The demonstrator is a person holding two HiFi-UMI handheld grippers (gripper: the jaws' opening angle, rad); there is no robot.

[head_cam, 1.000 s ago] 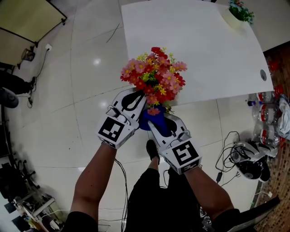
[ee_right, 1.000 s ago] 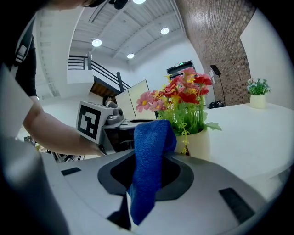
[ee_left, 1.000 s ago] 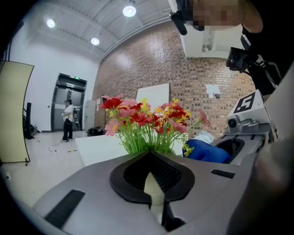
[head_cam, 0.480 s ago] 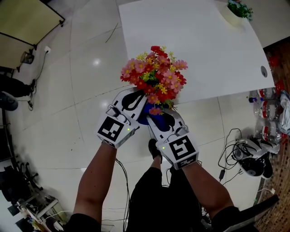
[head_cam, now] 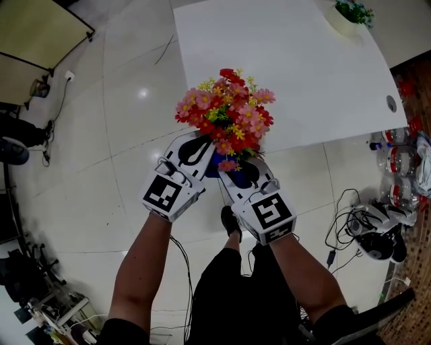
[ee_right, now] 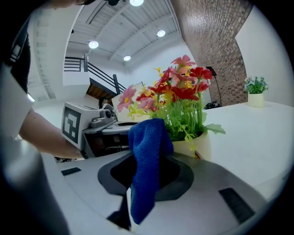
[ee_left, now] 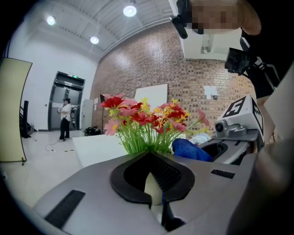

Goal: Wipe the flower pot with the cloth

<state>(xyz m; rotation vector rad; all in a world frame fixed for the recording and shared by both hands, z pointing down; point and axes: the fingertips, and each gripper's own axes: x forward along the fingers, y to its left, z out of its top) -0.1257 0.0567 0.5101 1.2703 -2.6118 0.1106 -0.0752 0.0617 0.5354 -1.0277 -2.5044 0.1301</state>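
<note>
— What's over on the left?

— A yellowish panel (head_cam: 34,34) stands on the pale tiled floor (head_cam: 128,155), well apart from the person. Next comes the left gripper (head_cam: 204,149), its marker cube (head_cam: 165,193) at the back end.

— What are its jaws doing?

— They're pinching the cream wall of the flower pot (ee_left: 152,187). The left gripper view shows the pot wedged between the dark pads (ee_left: 171,176). The pot is held up in the air, just off the near edge of the white table (head_cam: 303,67) and over the floor.

— And the flowers?

— A bunch of red, pink and yellow flowers (head_cam: 225,111) rises from it on green stems. From above it hides the pot.

— Where's the cloth?

— The blue cloth (ee_right: 147,165) is just right of the pot, between the two grippers. The right gripper (head_cam: 241,174) has its jaws pressed together on it, and a bunched fold sticks up past the pads. The cloth sits right beside the pot's side, but I can't tell whether it touches.

— Anything further right?

— A small green plant (head_cam: 350,17) in a pale pot stands at the table's far corner, well apart from all this. Bottles (head_cam: 397,165) and cables (head_cam: 335,232) lie on the floor beyond the table's right edge.
</note>
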